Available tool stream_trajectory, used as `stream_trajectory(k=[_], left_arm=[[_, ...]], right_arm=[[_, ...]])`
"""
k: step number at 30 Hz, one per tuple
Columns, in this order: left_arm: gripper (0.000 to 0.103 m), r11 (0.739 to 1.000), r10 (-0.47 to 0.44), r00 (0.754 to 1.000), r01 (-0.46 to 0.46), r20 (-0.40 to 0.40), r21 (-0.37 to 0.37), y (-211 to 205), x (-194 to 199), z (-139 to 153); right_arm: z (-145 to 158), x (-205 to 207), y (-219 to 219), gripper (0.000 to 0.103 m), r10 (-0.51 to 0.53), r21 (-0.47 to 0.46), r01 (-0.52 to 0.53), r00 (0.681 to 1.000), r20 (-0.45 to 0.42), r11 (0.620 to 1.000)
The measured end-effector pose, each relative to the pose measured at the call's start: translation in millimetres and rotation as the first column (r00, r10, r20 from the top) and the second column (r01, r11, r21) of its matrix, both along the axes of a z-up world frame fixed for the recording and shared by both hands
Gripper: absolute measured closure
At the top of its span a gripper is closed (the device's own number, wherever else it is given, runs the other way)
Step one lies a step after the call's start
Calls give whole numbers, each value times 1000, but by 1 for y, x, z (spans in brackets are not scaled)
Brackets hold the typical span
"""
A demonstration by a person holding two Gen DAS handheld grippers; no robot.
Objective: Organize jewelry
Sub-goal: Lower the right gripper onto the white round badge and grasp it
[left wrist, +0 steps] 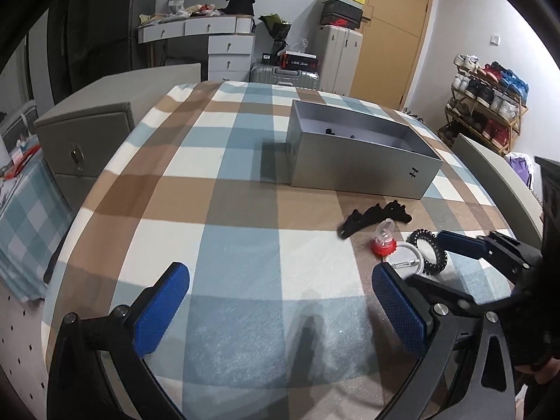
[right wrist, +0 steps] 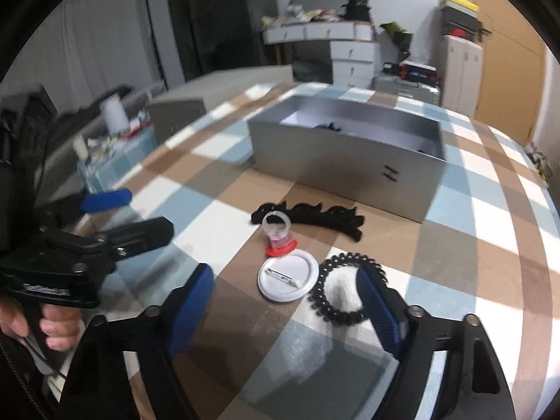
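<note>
An open grey box (left wrist: 357,164) (right wrist: 343,168) stands on the checked tablecloth (left wrist: 217,217) with small dark items inside. In front of it lie a black hair clip (right wrist: 315,217) (left wrist: 374,215), a red-based clear ring (right wrist: 278,236) (left wrist: 385,239), a white pin badge (right wrist: 287,279) (left wrist: 409,257) and a black coil bracelet (right wrist: 346,290) (left wrist: 428,250). My right gripper (right wrist: 285,308) is open just before the badge, its right finger over the bracelet. My left gripper (left wrist: 276,308) is open and empty, left of the items; it also shows in the right wrist view (right wrist: 115,210).
A grey cabinet (left wrist: 84,140) stands left of the table. Behind are a white dresser (left wrist: 224,45), suitcases (left wrist: 336,56), a wooden door (left wrist: 392,31) and a shoe rack (left wrist: 486,101). A side table with clutter (right wrist: 112,133) is at the left.
</note>
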State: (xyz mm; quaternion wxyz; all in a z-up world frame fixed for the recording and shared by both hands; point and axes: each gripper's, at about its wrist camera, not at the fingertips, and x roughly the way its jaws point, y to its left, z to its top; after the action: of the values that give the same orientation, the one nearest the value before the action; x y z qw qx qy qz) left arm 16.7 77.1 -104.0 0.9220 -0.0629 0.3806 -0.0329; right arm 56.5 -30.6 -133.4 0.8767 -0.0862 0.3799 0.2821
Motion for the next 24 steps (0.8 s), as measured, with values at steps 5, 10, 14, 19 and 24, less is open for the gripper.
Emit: stream_trajectory(k=[5,10,14,19,24], left_arm=[[1,1000,0,1000,0,-24,-27,6,-4,-6],[1,998,6,999,-9,-45,-60,12,-4,-9],[1,997,11,999,-14,-46,-72,14,-5,-9],[1,997,11,999,-14,-45,-70,15,-7,-8],[1,997,15,998,-19,-55,-74,17,-7,-10]], right_arm=[[-7,4,16,35,22,-104,-21,1000,8,994],[-9,2,24,46,47,-188,-41,998,31,981],[-10,1,28,56,53,-226,-39,997,54,973],[-10,-3,30,63,64,-247,-43,995,80,968],[-5,-9,24,83,69,-221,-45,992,102,974]])
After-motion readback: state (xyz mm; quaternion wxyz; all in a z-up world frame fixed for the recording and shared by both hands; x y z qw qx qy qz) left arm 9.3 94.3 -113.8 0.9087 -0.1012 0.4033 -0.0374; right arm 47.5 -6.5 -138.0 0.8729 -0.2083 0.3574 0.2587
